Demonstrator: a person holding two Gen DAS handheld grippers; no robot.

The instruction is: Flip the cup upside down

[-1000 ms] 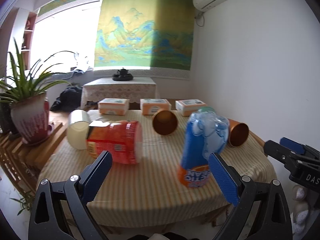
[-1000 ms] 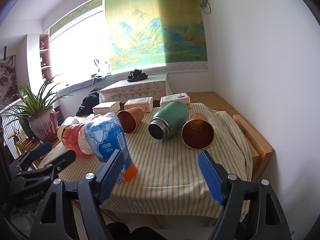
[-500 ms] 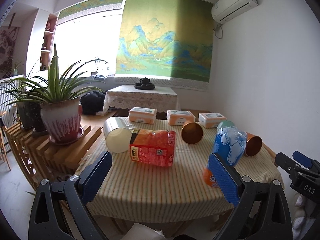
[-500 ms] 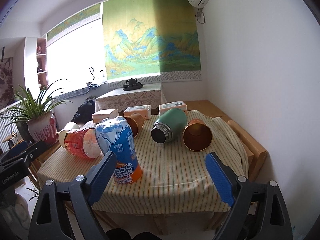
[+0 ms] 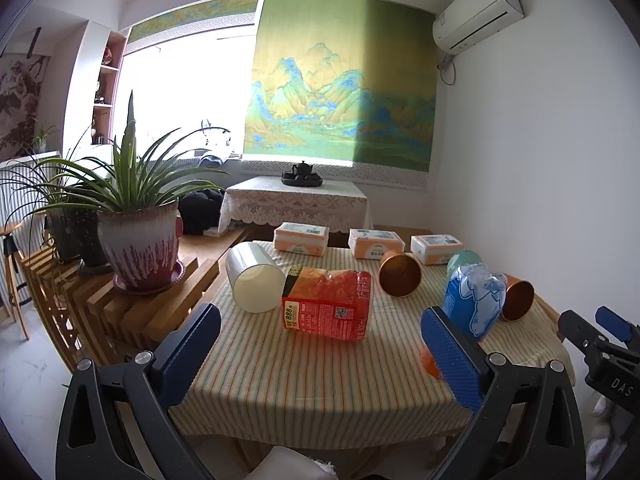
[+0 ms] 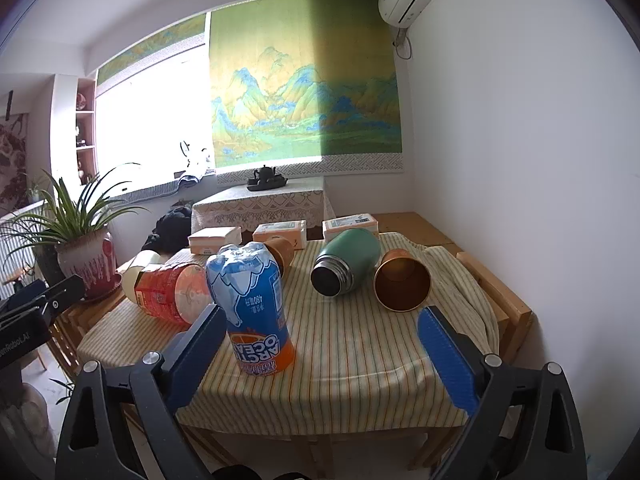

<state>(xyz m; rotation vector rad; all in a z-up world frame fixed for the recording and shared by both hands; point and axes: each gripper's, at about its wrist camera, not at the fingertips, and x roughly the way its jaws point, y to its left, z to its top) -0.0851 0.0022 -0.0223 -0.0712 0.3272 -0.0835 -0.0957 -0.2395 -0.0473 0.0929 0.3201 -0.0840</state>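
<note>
A table covered with a striped cloth (image 6: 340, 344) is seen from two gripper cameras held back from its near edge. The left gripper (image 5: 320, 344) and the right gripper (image 6: 320, 344) are both spread wide, with nothing held between the blue pads.

Several containers are laid on their sides. In the right view, an orange cup (image 6: 402, 284) is seen right of centre, its open mouth turned toward the camera, just beside a green flask (image 6: 346, 266). A second orange cup (image 5: 400, 278) is seen at centre right of the left view, and a white cup (image 5: 254, 282) at centre left, touching a red packet (image 5: 326, 306). A blue bottle (image 6: 254, 308) is stood inverted near the front edge.

The cups are judged light, stiff and thin-walled, probably smooth and prone to rolling. A hold across the side wall near mid-height is judged best.
</note>
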